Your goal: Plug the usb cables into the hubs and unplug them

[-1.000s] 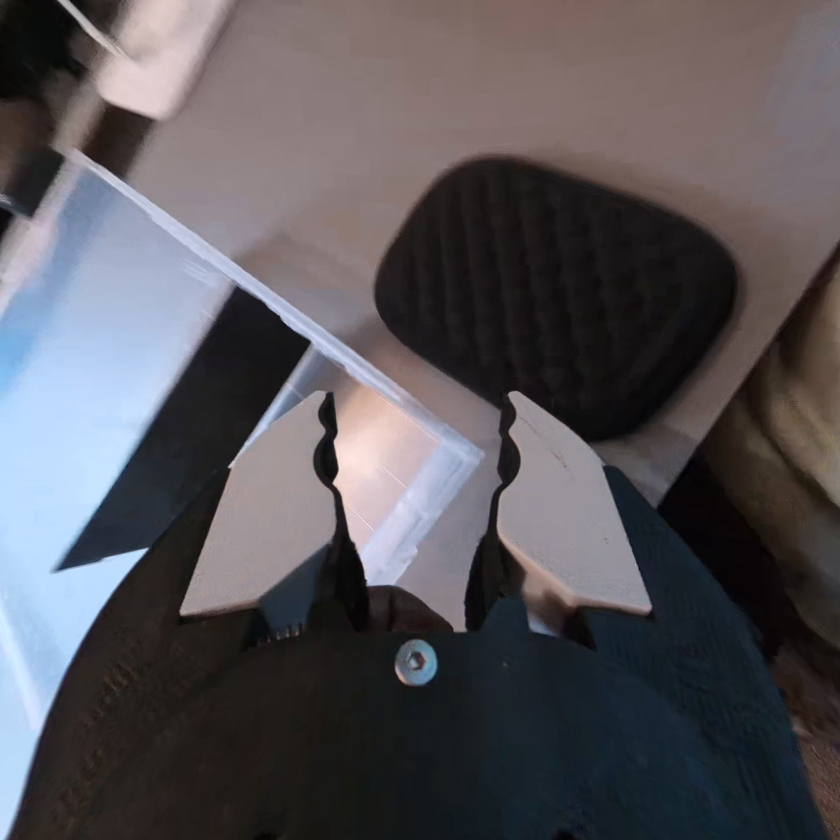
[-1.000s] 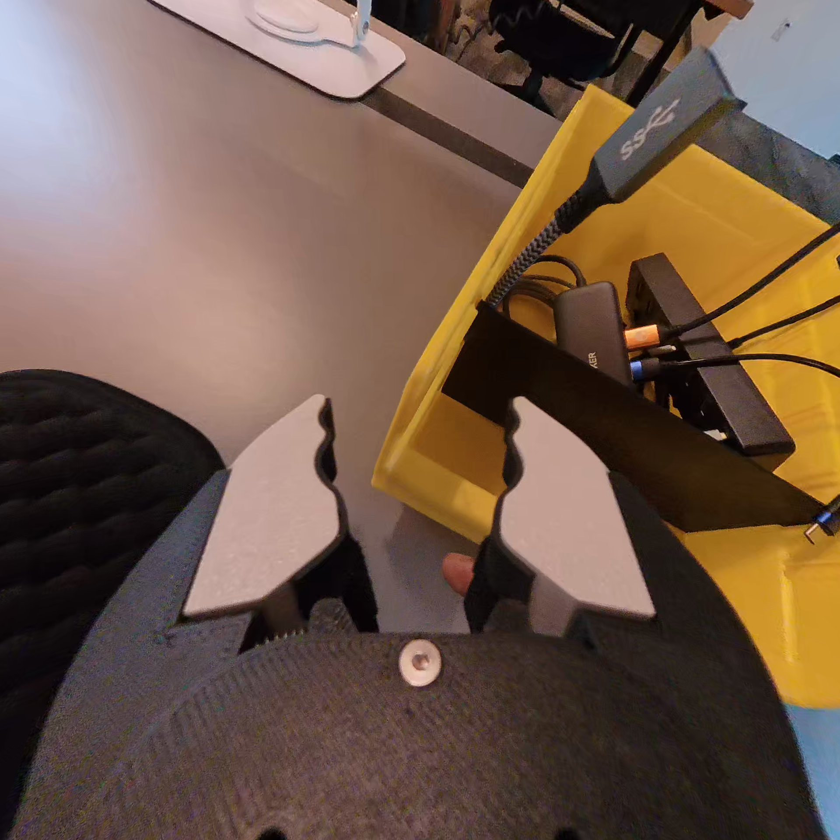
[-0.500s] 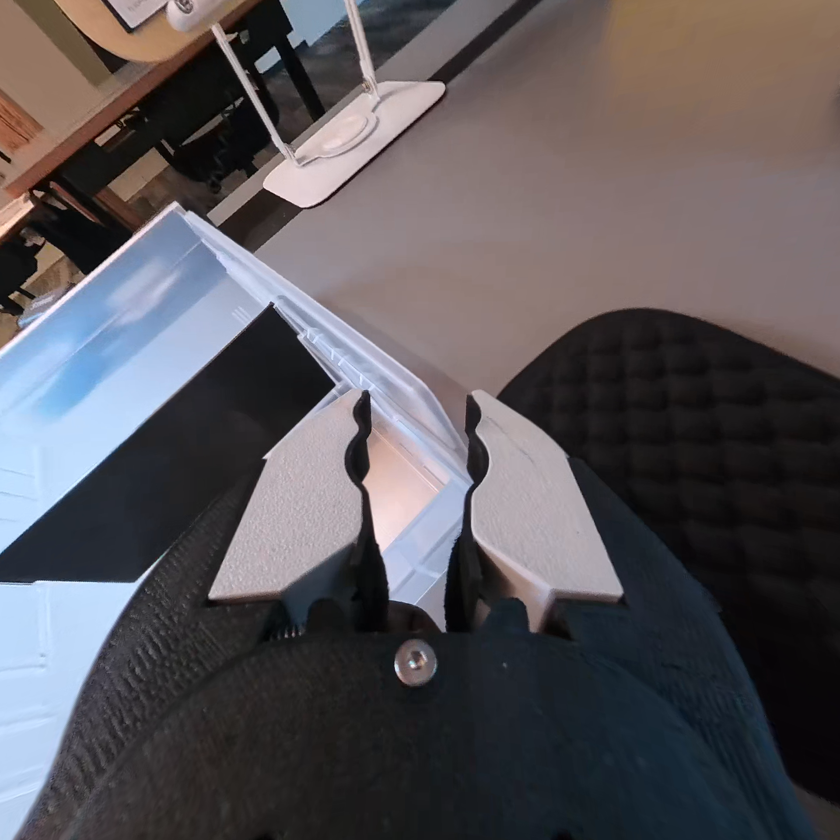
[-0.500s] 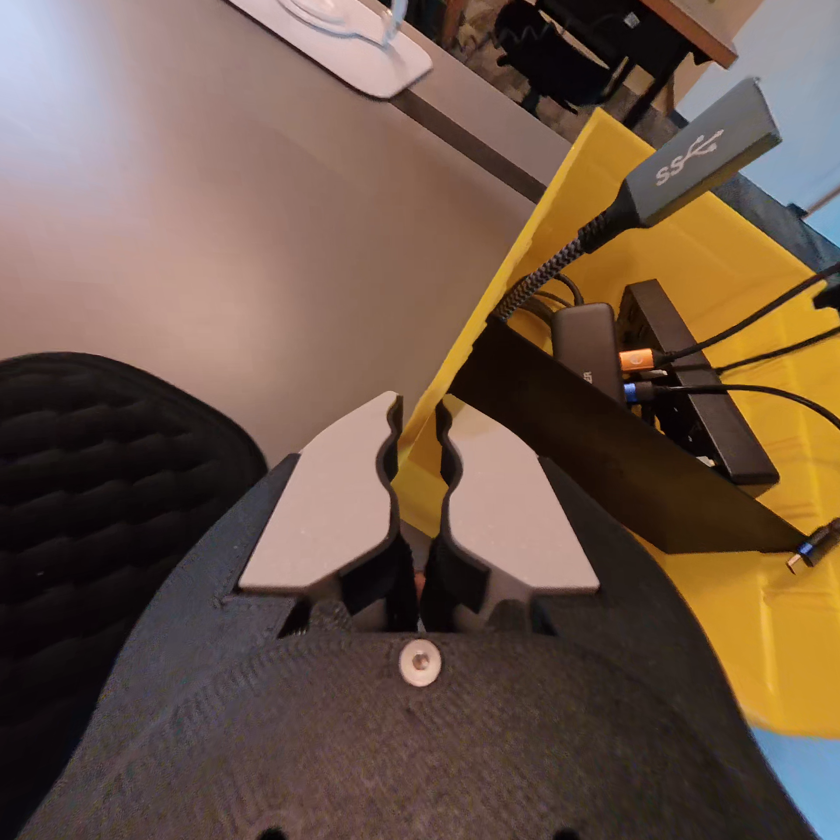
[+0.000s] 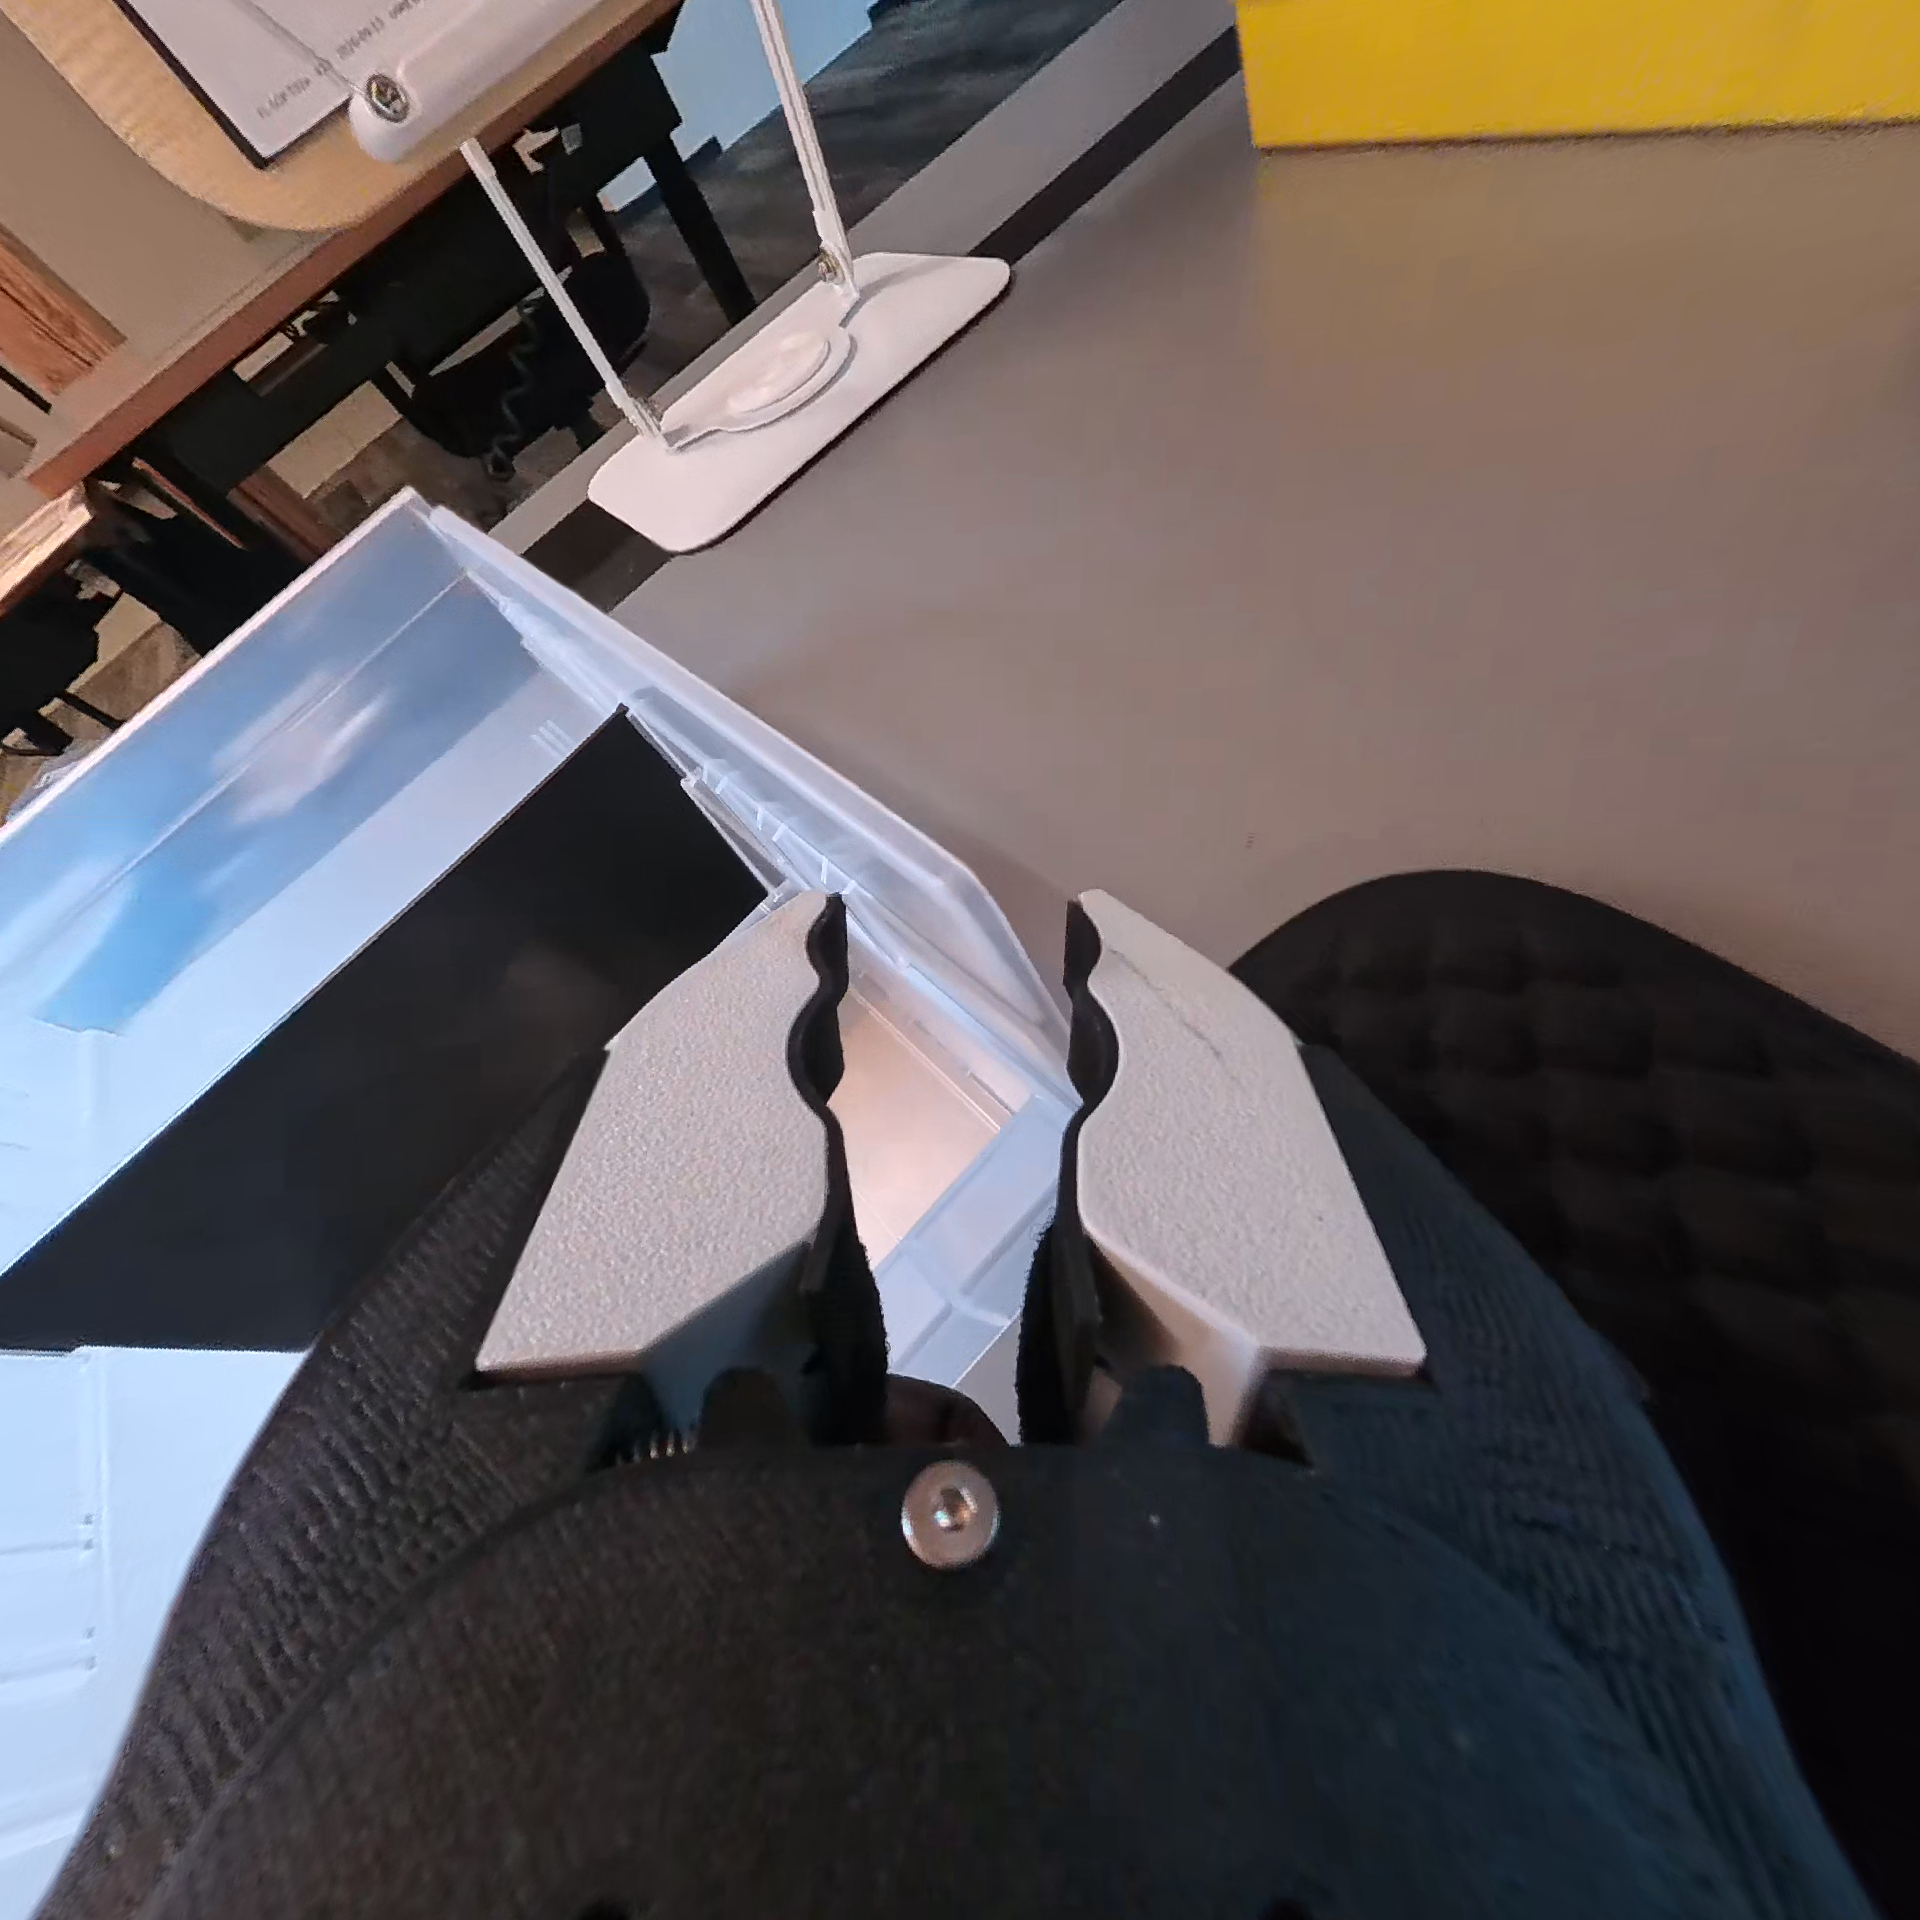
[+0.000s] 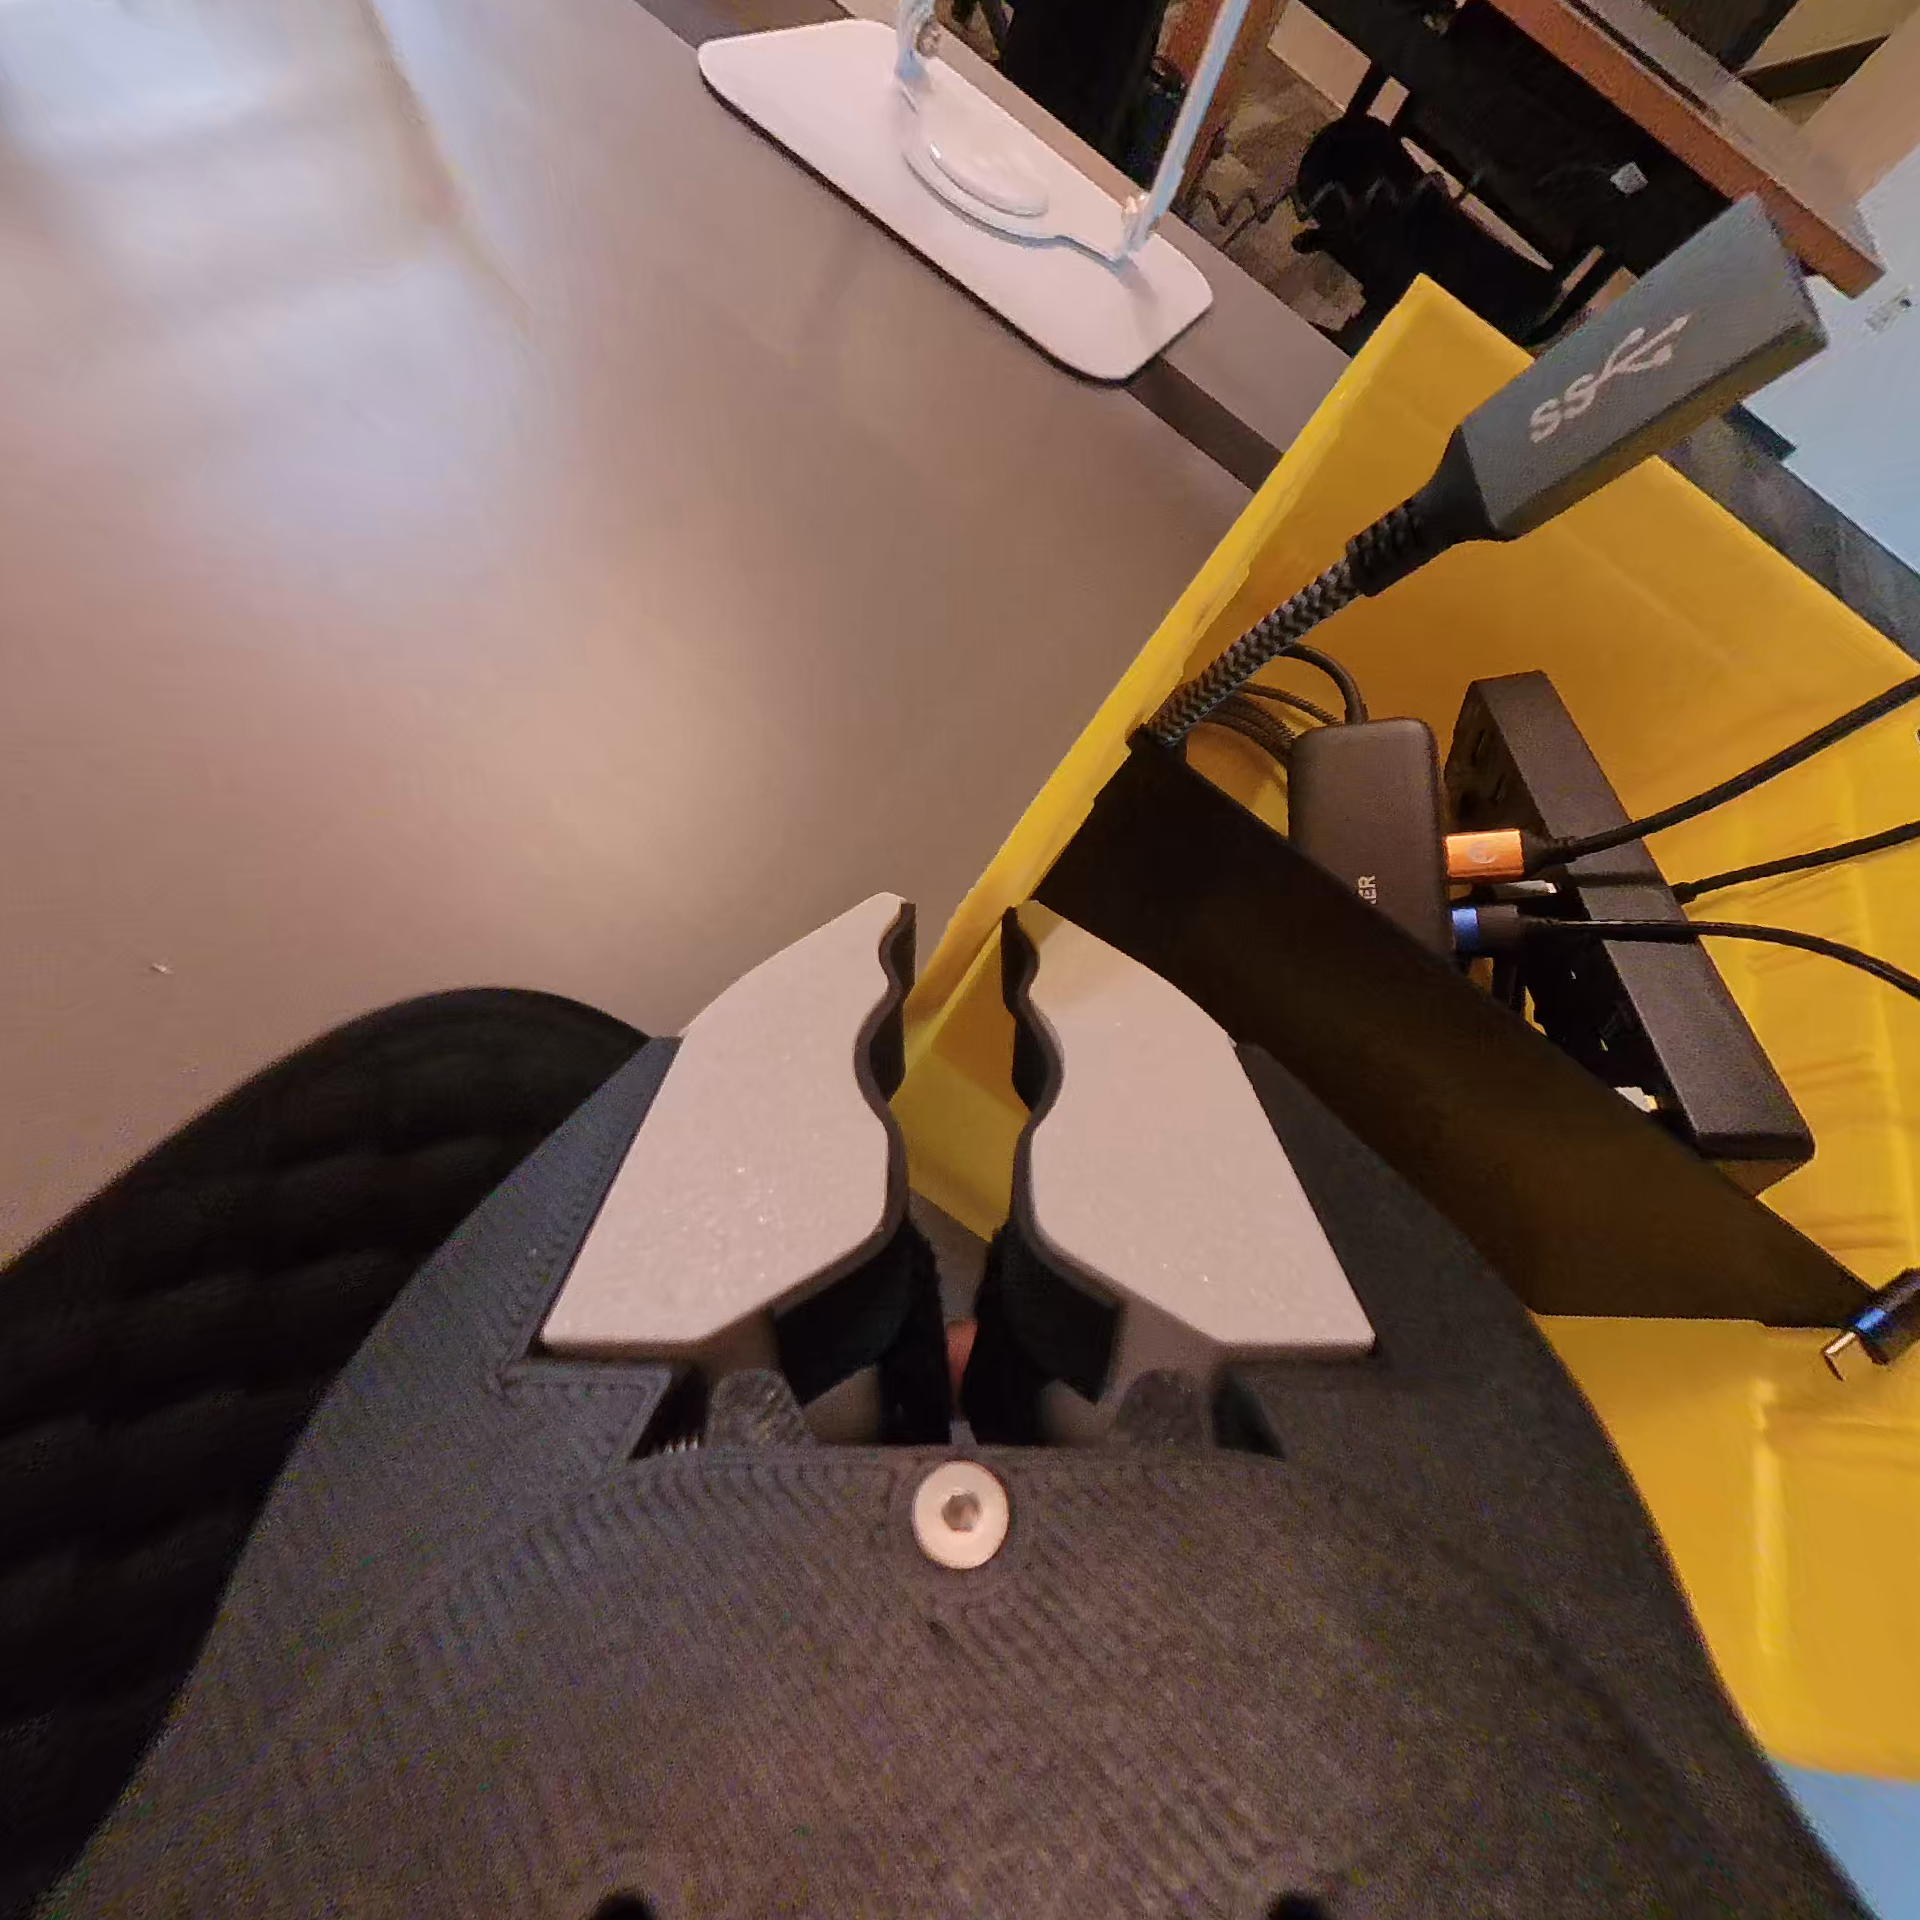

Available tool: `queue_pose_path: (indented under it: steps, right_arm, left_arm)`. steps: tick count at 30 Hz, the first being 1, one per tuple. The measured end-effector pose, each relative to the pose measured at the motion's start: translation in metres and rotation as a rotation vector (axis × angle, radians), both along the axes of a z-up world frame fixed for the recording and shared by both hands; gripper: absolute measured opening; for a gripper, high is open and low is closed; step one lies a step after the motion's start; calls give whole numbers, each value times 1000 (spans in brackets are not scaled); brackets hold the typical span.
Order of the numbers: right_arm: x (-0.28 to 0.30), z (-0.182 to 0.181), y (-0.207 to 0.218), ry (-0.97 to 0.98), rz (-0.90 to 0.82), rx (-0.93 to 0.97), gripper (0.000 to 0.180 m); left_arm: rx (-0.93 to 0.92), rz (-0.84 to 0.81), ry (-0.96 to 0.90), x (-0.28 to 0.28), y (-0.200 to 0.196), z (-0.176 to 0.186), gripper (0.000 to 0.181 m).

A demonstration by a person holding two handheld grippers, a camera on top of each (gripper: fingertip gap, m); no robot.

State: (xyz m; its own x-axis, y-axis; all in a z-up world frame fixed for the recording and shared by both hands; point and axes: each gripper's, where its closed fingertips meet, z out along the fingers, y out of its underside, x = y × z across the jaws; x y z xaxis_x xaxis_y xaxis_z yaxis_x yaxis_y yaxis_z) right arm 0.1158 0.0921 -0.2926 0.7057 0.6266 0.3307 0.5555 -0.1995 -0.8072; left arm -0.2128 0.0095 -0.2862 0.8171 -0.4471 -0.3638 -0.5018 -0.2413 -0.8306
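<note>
A yellow bin [image 6: 1558, 1455] in the right wrist view holds a dark hub [image 6: 1371, 800] and a long black hub [image 6: 1621, 935] behind a black divider [image 6: 1455, 1091]. Thin black cables with an orange plug [image 6: 1486, 852] and a blue plug [image 6: 1475, 920] sit in the dark hub. A grey USB plug [image 6: 1642, 384] on a braided cable sticks up over the bin's rim. A loose plug [image 6: 1870, 1340] lies at the right. My right gripper [image 6: 958, 920] is nearly shut and empty at the bin's near corner. My left gripper [image 5: 951, 914] is partly open and empty over a clear bin's corner [image 5: 914, 935].
A black quilted pad [image 5: 1610, 1091] lies on the grey table between the bins; it also shows in the right wrist view [image 6: 260, 1195]. The clear bin holds a black divider [image 5: 416, 1039]. A white lamp base [image 5: 810, 395] stands at the table's far edge. The yellow bin's side [image 5: 1558, 62] shows far right.
Both grippers have narrowed from wide open, the right one almost fully. The left view has tilted up from the pad to show the table and lamp. The right view shifted slightly.
</note>
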Motion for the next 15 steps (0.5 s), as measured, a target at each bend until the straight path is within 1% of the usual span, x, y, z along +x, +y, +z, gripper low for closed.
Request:
queue_pose_path:
  steps: [9,15]
  right_arm:
    - [-44,0,-6,-59,59,5,18]
    - [-61,0,-11,-51,84,4,18]
  left_arm:
    - [5,-66,-16,16,11,0,41]
    - [7,-43,-28,32,19,-1,41]
